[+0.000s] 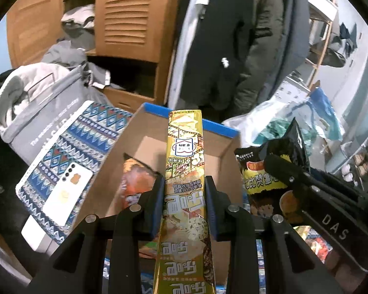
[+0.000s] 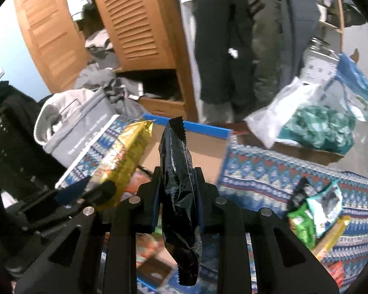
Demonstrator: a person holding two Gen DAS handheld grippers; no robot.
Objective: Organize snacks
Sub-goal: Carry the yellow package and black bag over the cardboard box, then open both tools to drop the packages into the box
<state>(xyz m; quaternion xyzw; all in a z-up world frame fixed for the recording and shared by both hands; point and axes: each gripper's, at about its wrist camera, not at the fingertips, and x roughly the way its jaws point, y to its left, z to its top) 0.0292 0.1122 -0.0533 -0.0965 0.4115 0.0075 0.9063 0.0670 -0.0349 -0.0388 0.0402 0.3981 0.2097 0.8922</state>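
Observation:
My left gripper (image 1: 185, 183) is shut on a long gold snack box (image 1: 185, 171), which stands up between the blue pads over an open cardboard box (image 1: 223, 169) with a blue rim. An orange snack bag (image 1: 135, 183) lies inside that box. My right gripper (image 2: 176, 174) is shut on a black snack bag (image 2: 176, 183), held over the same cardboard box (image 2: 206, 149). In the right wrist view the gold snack box (image 2: 125, 161) and left gripper show at the left. In the left wrist view the black bag (image 1: 269, 176) and right gripper appear at the right.
A patterned blue cloth (image 1: 68, 156) covers the surface, with a white phone (image 1: 66, 191) on it. Green and gold snack packs (image 2: 316, 218) lie on the cloth at the right. A grey tote (image 1: 44, 117), a clear plastic bag (image 2: 314, 120), a wooden wardrobe (image 1: 127, 24) and hanging coats (image 1: 233, 49) stand behind.

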